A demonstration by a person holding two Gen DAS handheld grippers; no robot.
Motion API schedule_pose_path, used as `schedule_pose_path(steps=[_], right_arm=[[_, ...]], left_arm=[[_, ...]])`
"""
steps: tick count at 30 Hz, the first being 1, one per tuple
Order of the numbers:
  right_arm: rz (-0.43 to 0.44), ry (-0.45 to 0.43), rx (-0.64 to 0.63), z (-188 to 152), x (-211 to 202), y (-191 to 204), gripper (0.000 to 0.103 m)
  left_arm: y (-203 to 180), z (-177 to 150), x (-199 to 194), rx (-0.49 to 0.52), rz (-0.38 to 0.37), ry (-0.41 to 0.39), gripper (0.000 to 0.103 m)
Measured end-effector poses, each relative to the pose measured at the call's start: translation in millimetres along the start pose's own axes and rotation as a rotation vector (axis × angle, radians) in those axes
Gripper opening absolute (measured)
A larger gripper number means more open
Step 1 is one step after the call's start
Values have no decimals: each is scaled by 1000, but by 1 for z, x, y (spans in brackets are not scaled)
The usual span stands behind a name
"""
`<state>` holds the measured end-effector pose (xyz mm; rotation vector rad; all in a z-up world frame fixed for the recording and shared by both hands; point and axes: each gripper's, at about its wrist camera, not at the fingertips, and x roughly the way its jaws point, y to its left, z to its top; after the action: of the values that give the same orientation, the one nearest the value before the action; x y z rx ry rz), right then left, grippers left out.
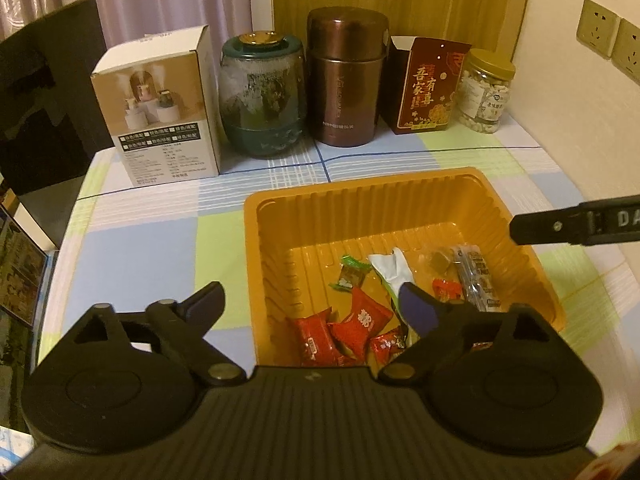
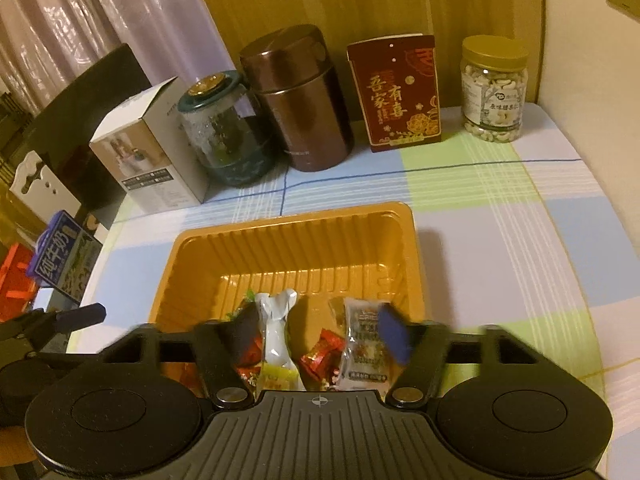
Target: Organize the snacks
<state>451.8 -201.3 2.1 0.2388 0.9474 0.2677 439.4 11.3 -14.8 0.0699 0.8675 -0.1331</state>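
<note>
Both my grippers hang over the ribbed orange plastic tray (image 1: pixel 516 216) on the checked-cloth table (image 1: pixel 152 216). Left gripper (image 1: pixel 316 304): jaws wide apart, nothing between them, straddling the tray's near-left wall. Right gripper (image 2: pixel 320 334): jaws apart, nothing clamped.

The wrapped snacks lie loose on the tray floor: red foil candies (image 1: pixel 356 324), a white-and-green sachet (image 2: pixel 276 328), a clear printed packet (image 2: pixel 364 340). I judge they are gathered there so they stay corralled.

Back row, pushed clear of the work area: white carton (image 1: pixel 160 108), teal glass jar (image 1: pixel 262 96), brown metal canister (image 1: pixel 346 76), red box reading 吾家有喜 (image 2: pixel 396 96), gold-lidded nut jar (image 2: pixel 494 88). Milk carton off the table reads 纯牛奶 (image 2: pixel 56 254).
</note>
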Motion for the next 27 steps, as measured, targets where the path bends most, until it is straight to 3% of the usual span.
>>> schedule_pose_path(steps=[6,20,27], right_arm=[[-20,9,-10,-5,-15,-1,94],[-5,17,41,-42,-77,-5,95],[-15,-41,-1,-72,-126,7,95]], left_arm=[[-1,-6,-15,-15,3,-4,103],[-10,-39,-79,-66,-8,-17,103],[-23,-60,-129,-74,5,-54,103]])
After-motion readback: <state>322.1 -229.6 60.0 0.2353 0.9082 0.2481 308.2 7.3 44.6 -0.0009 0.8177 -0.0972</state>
